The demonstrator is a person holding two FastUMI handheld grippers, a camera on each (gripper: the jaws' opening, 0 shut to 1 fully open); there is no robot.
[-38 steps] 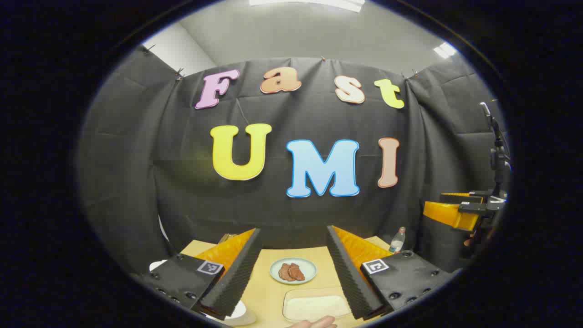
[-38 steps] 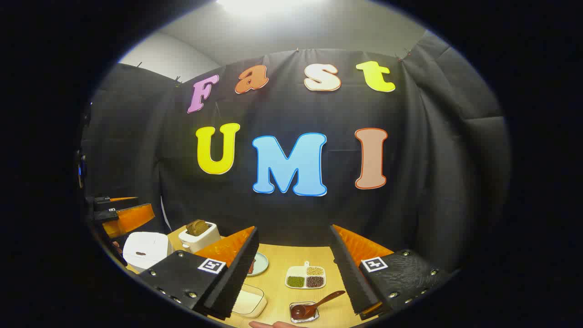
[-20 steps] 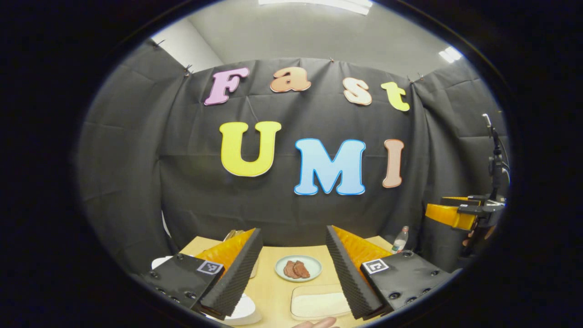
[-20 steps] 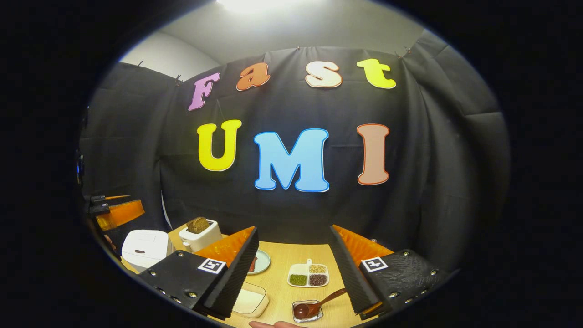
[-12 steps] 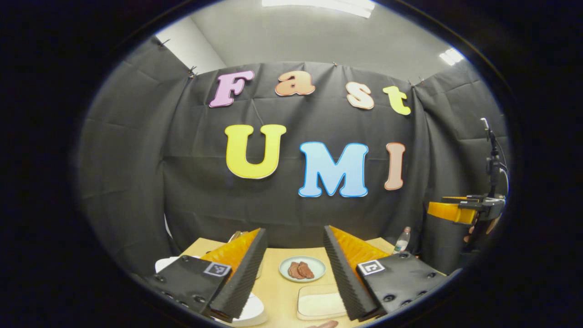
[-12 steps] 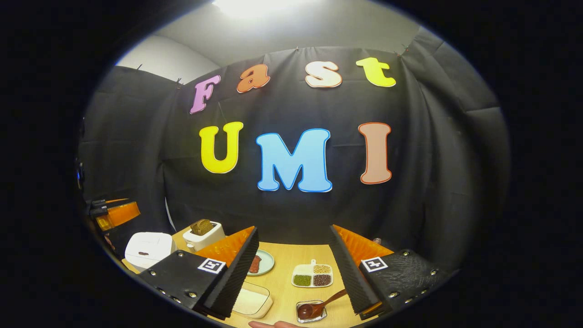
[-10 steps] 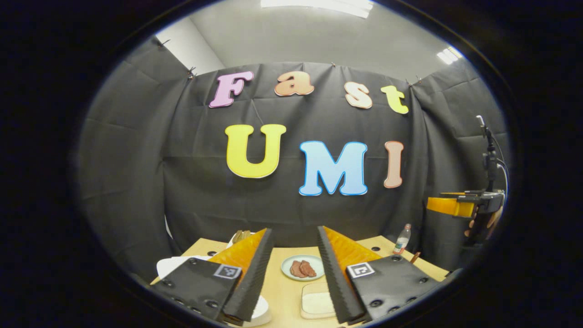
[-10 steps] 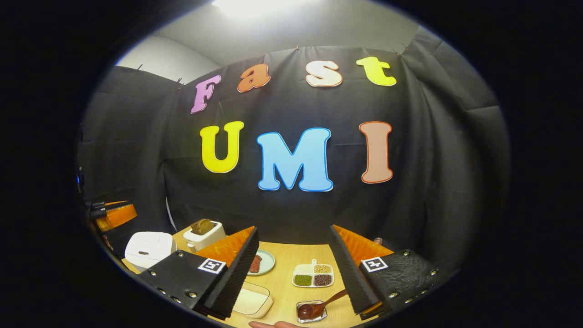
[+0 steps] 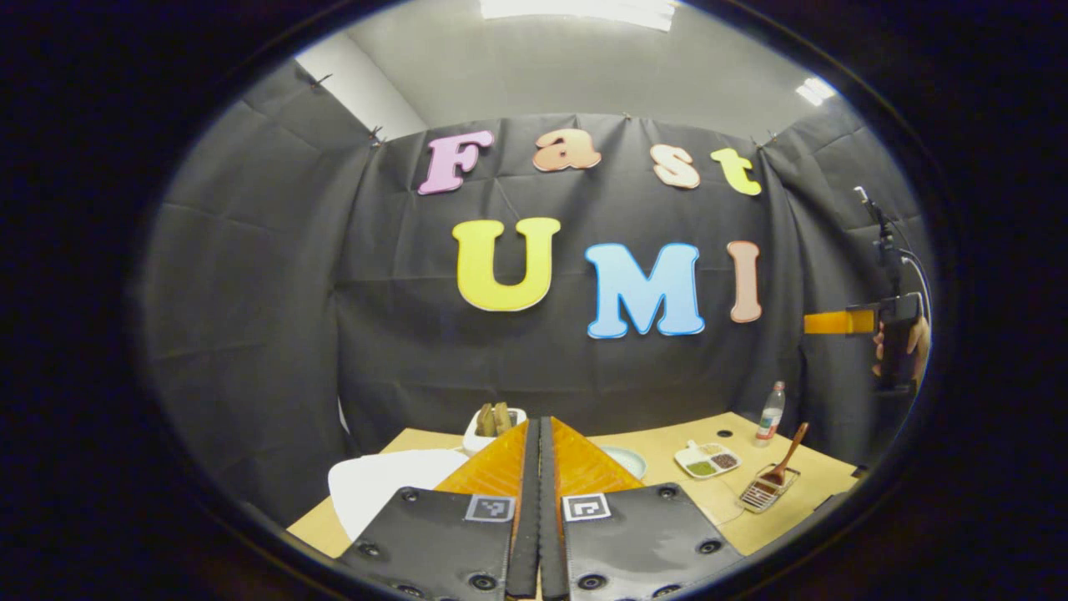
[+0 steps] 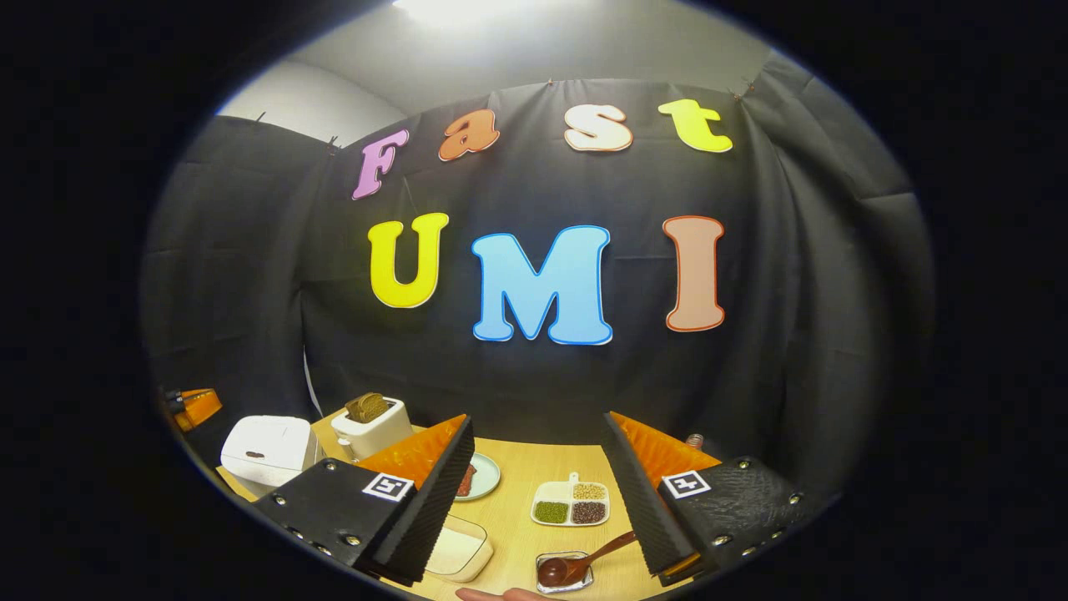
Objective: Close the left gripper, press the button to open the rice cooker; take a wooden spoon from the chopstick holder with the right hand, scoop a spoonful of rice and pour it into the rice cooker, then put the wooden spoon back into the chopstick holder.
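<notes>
While held up over the light wooden table (image 9: 667, 442), left gripper (image 9: 539, 434) w/ black-and-orange fingers squeezed tight together, pads touching, nothing between. Pointing toward back of table in left gripper view. Just left of it: white boxy rice cooker (image 9: 380, 484), lid down; also seen at far left in right gripper view (image 10: 265, 449). Behind fingers: small white toaster w/ brown bread slices (image 9: 492, 417). Peeking out right of fingers: pale green round plate (image 9: 627, 459). Farther right: white tray w/ four little pockets of beans & grains (image 9: 707, 459), clear plastic bottle (image 9: 769, 411), then brown wooden spoon (image 9: 789, 455) leaning in a small clear holder (image 9: 766, 492) near table's right edge. Spoon bowl down in holder, handle up & tilted.

Right gripper (image 10: 538, 476) held above table, fingers wide apart, gripping nothing. Seen between them in right gripper view: bean tray, spoon lying w/ bowl in holder (image 10: 566, 572), handle pointing up-right toward right finger, not touching. Clear box w/ white rice (image 10: 457, 553) beside left finger, partly hidden. Bit of a hand (image 10: 501, 594) at bottom edge.

Right gripper also far off at right edge of left gripper view (image 9: 834, 322), held high by a hand; can't tell from there how open.
</notes>
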